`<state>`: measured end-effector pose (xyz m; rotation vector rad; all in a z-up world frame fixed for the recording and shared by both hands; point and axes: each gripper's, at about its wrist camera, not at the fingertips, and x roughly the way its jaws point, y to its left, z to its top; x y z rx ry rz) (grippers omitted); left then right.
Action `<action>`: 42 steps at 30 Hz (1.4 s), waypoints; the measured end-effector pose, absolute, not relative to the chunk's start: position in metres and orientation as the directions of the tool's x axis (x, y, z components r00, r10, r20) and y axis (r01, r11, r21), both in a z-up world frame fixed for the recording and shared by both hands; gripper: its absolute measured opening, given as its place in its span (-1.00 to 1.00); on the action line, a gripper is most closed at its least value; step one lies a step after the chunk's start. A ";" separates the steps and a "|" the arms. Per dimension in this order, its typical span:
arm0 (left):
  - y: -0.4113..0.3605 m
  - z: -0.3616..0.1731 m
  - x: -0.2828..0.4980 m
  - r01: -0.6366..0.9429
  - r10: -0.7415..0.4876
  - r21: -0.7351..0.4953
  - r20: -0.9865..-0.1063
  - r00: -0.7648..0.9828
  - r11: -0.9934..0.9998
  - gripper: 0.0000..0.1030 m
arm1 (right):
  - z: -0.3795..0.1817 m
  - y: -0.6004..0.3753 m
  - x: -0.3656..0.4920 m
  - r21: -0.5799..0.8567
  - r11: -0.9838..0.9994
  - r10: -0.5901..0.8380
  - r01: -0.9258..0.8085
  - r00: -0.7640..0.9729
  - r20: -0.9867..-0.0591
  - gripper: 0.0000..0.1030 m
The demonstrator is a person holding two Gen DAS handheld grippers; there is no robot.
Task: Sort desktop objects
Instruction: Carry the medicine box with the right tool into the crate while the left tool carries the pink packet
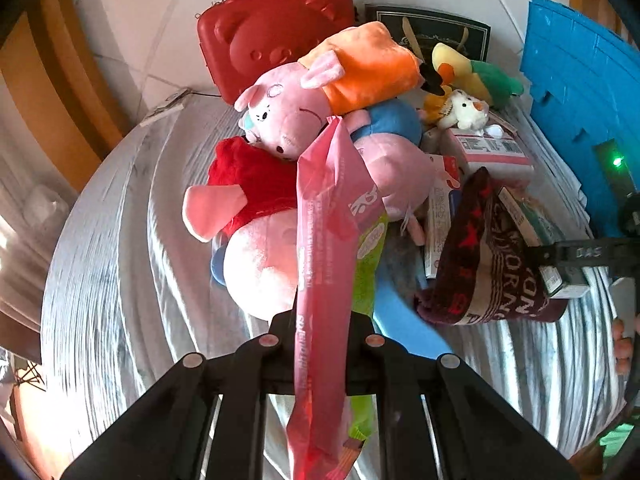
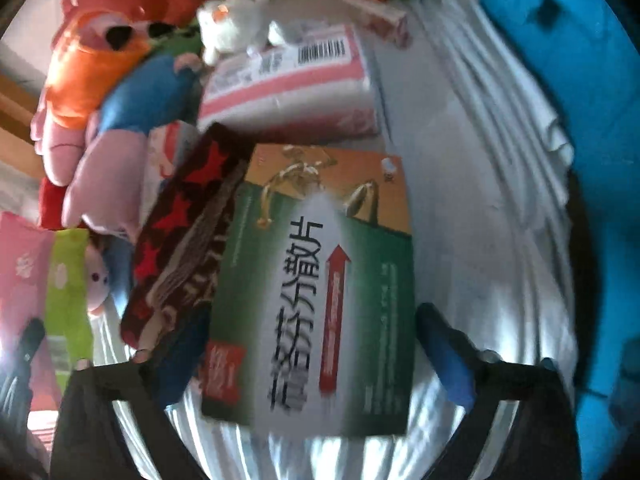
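Clearly the left tool [image 1: 320, 344] is clenched on a pink packet [image 1: 324, 264] held above the pile of plush toys [image 1: 280, 128] in the middle of the striped tabletop [image 1: 120, 260], so it should carry it off without snagging them. Meanwhile the right tool [image 2: 296, 356] stands released, jaws wide around the green box [image 2: 316, 292] beside the dark star-patterned cloth [image 2: 180, 220] toward the blue crate [image 2: 560, 60] edge; centre both pads on the box's sides, clear of the cloth, before closing.
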<state>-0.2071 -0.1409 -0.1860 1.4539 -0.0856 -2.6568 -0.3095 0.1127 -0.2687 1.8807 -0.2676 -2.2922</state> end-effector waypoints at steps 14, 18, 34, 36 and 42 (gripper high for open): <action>-0.118 -0.113 -0.181 0.014 -0.080 0.097 -0.722 -0.687 -0.995 -0.78 | -0.127 0.110 -0.235 0.177 -0.969 -0.241 0.171 -0.509 -0.826 0.71; -0.098 -0.067 -0.171 -0.038 -0.028 0.089 -0.637 -0.771 -0.995 -0.78 | -0.063 0.122 -0.200 0.139 -0.977 -0.213 0.164 -0.655 -0.725 0.71; 0.098 0.061 -0.169 -0.326 0.282 0.055 -0.384 -0.879 -0.944 -0.78 | 0.094 0.318 -0.102 -0.005 -0.989 0.137 -0.151 -0.880 -0.454 0.72; 0.128 0.069 -0.169 -0.353 0.308 0.053 -0.379 -0.873 -0.934 -0.78 | 0.093 0.351 -0.102 -0.023 -0.981 0.182 -0.193 -0.866 -0.467 0.72; 0.212 0.080 -0.169 -0.398 0.343 0.077 -0.379 -0.860 -0.914 -0.78 | 0.084 0.442 -0.105 -0.071 -0.967 0.246 -0.244 -0.832 -0.498 0.72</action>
